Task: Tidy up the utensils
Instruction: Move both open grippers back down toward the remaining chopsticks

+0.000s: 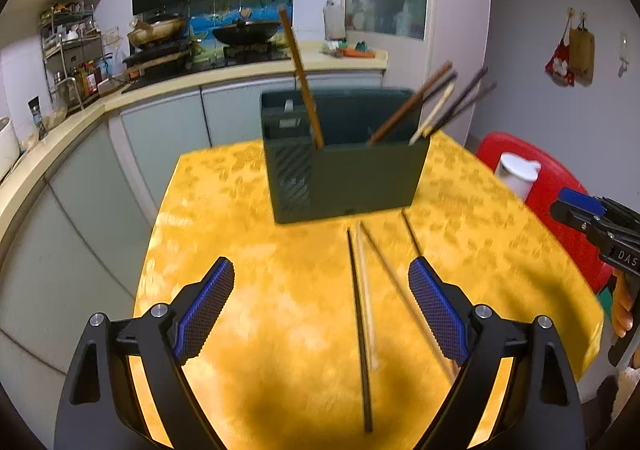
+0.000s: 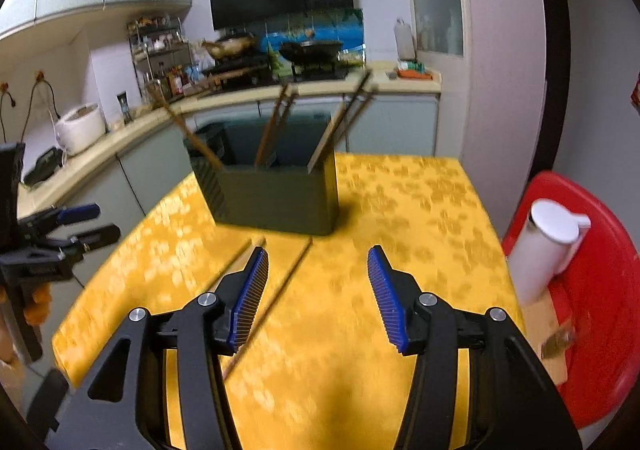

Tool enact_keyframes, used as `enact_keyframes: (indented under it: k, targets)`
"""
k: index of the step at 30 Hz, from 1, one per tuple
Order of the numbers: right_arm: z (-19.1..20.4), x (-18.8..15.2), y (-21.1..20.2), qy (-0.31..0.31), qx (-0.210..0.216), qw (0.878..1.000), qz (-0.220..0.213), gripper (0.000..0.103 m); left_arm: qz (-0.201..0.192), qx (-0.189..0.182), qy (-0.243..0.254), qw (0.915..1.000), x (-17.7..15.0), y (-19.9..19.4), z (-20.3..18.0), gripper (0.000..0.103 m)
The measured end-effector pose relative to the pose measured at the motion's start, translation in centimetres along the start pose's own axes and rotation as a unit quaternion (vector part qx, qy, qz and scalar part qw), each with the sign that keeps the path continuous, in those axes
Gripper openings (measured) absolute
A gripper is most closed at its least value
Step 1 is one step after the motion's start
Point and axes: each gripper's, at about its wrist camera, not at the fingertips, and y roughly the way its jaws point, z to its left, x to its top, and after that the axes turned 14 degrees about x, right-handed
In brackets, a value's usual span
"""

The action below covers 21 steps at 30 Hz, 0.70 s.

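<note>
A dark green utensil holder (image 1: 344, 170) stands on the yellow table (image 1: 248, 250), with several chopsticks (image 1: 404, 110) leaning out of it. More chopsticks (image 1: 362, 330) lie loose on the cloth in front of the holder. My left gripper (image 1: 320, 264) hovers open above them, and nothing is between its fingers. In the right wrist view the holder (image 2: 276, 198) is ahead. My right gripper (image 2: 317, 252) is open and empty, with loose chopsticks (image 2: 288, 278) lying just left of it. Each gripper shows in the other's view: the right gripper (image 1: 596, 226) and the left gripper (image 2: 68, 226).
A white jug (image 2: 548, 250) sits on a red stool (image 2: 600, 310) beside the table's right edge. A kitchen counter (image 1: 100, 106) with woks, a spice rack and a rice cooker (image 2: 80, 128) runs behind and to the left. A person's hand (image 1: 624, 314) holds the right gripper.
</note>
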Motion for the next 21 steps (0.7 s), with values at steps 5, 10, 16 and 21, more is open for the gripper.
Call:
enact_keyframes:
  k: [5, 10, 16, 21]
  targets:
    - [-0.4, -3.3, 0.5, 0.019, -0.006, 1.000, 0.022, 0.051, 0.015, 0.005, 0.010, 0.9998, -3.1, 0.4, -0.3, 0.086]
    - [-0.3, -5.2, 1.0, 0.034, -0.005, 0.999, 0.034, 0.051, 0.026, -0.001, 0.018, 0.9995, -5.7, 0.3, -1.0, 0.086]
    - [0.1, -6.3, 0.8, 0.038, -0.003, 0.999, 0.031, 0.051, 0.041, -0.012, 0.038, 0.9984, -8.6, 0.2, -2.5, 0.086]
    - [-0.1, -6.6, 1.0, 0.043, 0.001, 0.999, 0.033, 0.051, 0.051, -0.016, 0.046, 0.9975, -10.4, 0.8, -3.4, 0.085]
